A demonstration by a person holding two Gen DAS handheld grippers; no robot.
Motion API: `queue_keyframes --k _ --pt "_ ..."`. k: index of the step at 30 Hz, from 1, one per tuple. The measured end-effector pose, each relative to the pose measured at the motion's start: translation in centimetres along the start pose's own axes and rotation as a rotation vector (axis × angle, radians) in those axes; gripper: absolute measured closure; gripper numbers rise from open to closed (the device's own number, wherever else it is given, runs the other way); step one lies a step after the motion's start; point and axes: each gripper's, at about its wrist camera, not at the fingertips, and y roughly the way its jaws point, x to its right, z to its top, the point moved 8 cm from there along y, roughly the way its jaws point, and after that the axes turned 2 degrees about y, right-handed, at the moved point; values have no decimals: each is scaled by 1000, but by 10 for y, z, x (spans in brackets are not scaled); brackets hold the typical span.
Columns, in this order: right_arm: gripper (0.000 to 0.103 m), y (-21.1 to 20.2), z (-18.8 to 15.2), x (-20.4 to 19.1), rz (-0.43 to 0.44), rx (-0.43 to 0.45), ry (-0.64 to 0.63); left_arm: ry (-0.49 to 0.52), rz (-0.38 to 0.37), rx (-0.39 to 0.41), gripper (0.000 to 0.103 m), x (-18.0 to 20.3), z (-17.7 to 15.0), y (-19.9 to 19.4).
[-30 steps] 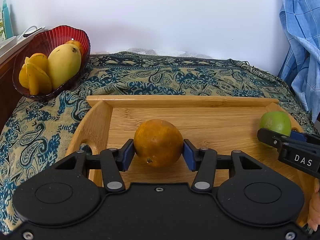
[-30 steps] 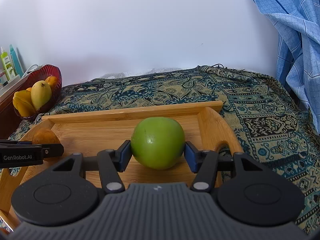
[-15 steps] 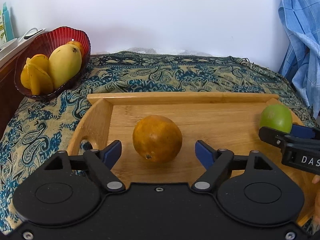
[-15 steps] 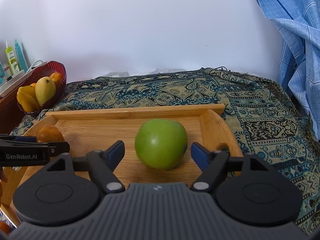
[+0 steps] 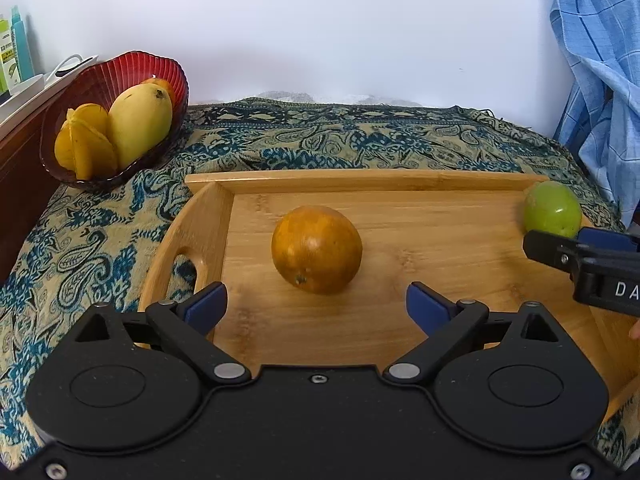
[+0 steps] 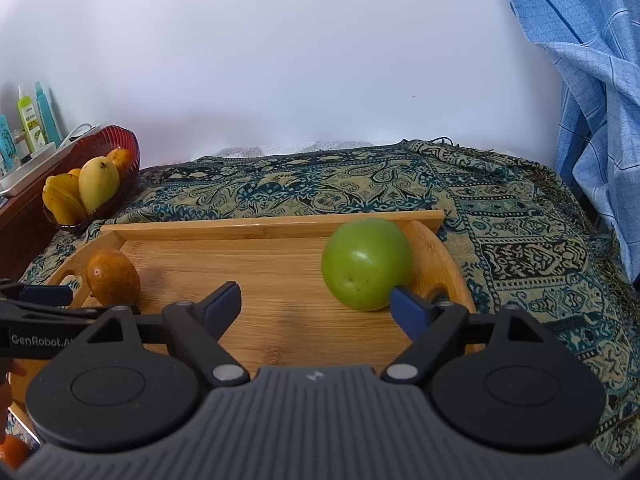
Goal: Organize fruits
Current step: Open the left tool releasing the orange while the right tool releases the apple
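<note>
An orange (image 5: 317,249) rests on the left half of the wooden tray (image 5: 360,178). My left gripper (image 5: 316,306) sits just behind it, jaws opening, and the blue pads are clear of the fruit. A green apple (image 6: 366,264) lies by the tray's right end (image 6: 432,236). My right gripper (image 6: 314,302) is also opening. Nothing is gripped between its pads, and the apple sits off to the right, close against the right fingertip (image 6: 404,304). Each view shows the other gripper's finger at its edge.
A red bowl (image 5: 120,76) with a mango (image 5: 140,120) and starfruit (image 5: 86,148) stands at the back left on the patterned cloth (image 5: 360,140). Blue checked fabric (image 6: 592,100) hangs at the right. Bottles (image 6: 28,124) stand far left. Another orange fruit (image 6: 12,450) shows low left.
Both grippers went from shut on their fruit to wide open. The orange and the green apple now lie free on the tray. The apple now sits right of the right gripper's centre.
</note>
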Motion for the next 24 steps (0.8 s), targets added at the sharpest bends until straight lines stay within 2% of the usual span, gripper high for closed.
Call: queue_keyframes --k 6,16,24 --pt "12 -15 0 -5 -15 15 -35 10 4 8 5 1 -6 -13" --pt "10 -45 -8 -6 -14 51 -1 3 -12 24 4 4 -23 -45" --pt "8 -80 -22 -27 11 105 -48 -13 -23 49 3 3 -46 -78"
